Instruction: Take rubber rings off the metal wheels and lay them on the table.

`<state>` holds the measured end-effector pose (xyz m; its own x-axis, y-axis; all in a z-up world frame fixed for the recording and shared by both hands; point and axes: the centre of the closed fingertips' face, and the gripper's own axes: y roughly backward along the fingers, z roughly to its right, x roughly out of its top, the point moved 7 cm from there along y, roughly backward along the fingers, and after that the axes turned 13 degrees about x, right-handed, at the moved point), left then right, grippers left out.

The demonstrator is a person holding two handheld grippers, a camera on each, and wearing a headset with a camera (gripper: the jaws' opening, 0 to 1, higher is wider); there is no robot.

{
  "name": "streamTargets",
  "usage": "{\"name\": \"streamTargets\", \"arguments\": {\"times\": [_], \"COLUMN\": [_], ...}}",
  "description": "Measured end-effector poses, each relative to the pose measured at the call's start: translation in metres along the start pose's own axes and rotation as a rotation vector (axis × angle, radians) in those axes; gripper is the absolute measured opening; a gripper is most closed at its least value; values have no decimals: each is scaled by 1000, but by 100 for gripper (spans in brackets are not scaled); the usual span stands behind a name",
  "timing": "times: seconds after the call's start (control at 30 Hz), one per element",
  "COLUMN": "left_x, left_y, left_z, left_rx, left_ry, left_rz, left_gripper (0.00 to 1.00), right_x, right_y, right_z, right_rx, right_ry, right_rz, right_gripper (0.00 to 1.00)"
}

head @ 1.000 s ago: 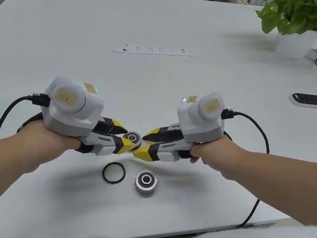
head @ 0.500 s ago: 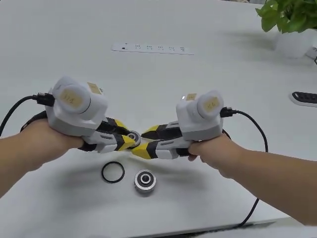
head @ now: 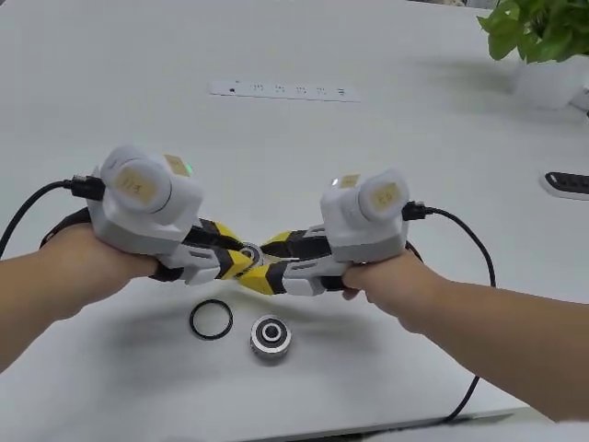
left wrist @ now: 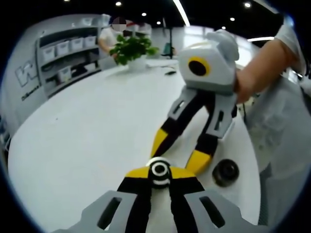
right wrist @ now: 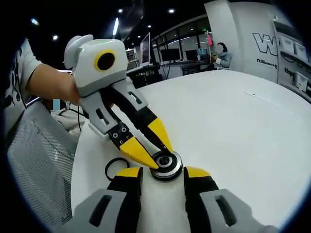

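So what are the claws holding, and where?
The left claw pinches a small metal wheel by its rim, at the jaw tips. The right claw straddles it; whether it grips cannot be told.

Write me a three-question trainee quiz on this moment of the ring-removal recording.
1. True or false: the left gripper is shut on a metal wheel.
2. How many loose rubber rings lie on the table? A none, B one, C three.
3. Fill in the gap: the jaws of the right gripper stand ___, one on either side of the held wheel.
Key: 1 true; 2 B; 3 open.
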<state>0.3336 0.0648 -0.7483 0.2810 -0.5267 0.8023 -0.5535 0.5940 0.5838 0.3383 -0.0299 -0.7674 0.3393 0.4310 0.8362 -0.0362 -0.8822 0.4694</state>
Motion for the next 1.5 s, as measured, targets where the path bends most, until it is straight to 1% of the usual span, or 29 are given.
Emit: {"name": "streamTargets", "arguments": {"times": [0.07, 0.2, 0.33, 0.7, 0.8, 0.9, 1.0, 1.23, 1.5], "left_x": [0, 0, 0, -1, -1, -2, -2, -2, -1], "left_y": [0, 0, 0, 1, 1, 1, 2, 2, 1], "left_z": [0, 0, 0, 0, 0, 0, 0, 1, 2], "left_rx": [4, 10, 9, 11, 13, 15, 17, 20, 28], "left_ry": [2, 0, 1, 6, 9, 12, 15, 16, 17], "left_rz": [1, -3, -3, 0, 0, 0, 0, 2, 5], "left_gripper": [14, 13, 13, 13, 13, 13, 13, 13, 13], "right_x": [1, 1, 0, -4, -5, -7, -8, -8, -9], "right_y": [-2, -2, 2, 7, 9, 11, 13, 13, 14], "right_z": [0, 0, 1, 0, 0, 1, 1, 1, 4], "right_rx": [-3, -10, -15, -5, -3, -4, -8, -11, -14], "right_ry": [0, 6, 13, 24, 29, 39, 29, 26, -16], "right_rz": [6, 0, -8, -26, -35, -53, -54, -62, -48], "right_gripper": [30, 29, 24, 20, 18, 12, 7, 5, 1]}}
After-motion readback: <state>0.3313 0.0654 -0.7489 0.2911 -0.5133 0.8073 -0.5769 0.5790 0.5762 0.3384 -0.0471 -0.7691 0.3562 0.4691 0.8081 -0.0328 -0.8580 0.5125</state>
